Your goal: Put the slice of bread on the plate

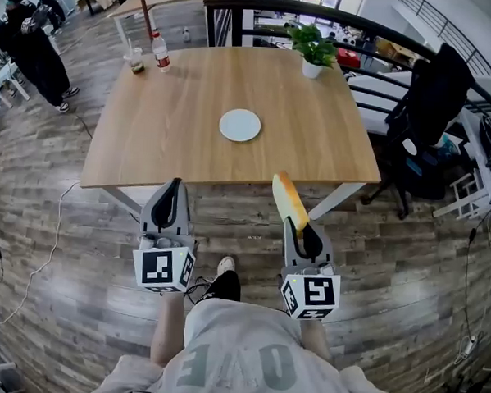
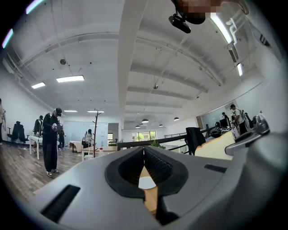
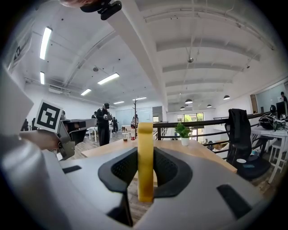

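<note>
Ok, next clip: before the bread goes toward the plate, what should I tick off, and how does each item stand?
1. Bread in hand: the right gripper is shut on the slice of bread, which stands edge-on between the jaws. Ok.
2. Plate free: the plate is bare. Ok.
3. Way to the plate: there is only bare table between the near edge and the plate. The bottle, cup and plant stand at the far edge. Ok.
4. Left gripper out of the way: it is shut on nothing and is off to the left. Ok.
5. Slice over the plate: it is at the near edge, short of the plate. Not ok.
6. How firm the grip is: cannot tell.
</note>
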Action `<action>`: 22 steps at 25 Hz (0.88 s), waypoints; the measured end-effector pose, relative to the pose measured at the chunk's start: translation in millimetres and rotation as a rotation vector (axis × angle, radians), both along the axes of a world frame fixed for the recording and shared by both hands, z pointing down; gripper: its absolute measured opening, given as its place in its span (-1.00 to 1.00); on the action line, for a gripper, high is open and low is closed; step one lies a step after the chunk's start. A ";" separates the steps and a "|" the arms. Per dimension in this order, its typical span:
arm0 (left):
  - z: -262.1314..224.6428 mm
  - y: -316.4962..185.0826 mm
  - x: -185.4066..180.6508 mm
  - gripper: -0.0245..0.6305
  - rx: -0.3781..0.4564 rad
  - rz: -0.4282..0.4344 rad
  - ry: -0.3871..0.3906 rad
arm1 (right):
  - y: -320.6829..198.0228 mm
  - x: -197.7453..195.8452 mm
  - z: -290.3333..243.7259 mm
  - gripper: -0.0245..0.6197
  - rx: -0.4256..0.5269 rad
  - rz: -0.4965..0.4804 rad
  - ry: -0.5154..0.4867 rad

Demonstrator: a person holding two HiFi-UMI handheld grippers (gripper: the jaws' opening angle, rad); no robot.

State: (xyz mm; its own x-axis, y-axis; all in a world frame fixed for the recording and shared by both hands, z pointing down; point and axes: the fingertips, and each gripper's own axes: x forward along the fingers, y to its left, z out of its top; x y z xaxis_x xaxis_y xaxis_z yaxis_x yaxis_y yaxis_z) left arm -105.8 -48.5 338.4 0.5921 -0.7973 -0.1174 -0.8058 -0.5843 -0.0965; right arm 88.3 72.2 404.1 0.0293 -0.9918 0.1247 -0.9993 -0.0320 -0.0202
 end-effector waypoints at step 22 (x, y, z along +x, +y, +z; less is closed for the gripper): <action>3.2 -190.0 26.3 -0.90 -0.066 0.083 0.011 | -168.5 16.7 -13.2 -0.64 -0.092 0.096 0.027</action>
State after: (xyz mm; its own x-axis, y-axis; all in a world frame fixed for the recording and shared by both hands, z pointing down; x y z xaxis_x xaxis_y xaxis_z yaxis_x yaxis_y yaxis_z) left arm -79.5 -238.4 341.6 0.6554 -0.7518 -0.0731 -0.7552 -0.6538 -0.0472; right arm 105.1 -96.3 390.9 0.1285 -0.9687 0.2125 -0.9916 -0.1285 0.0142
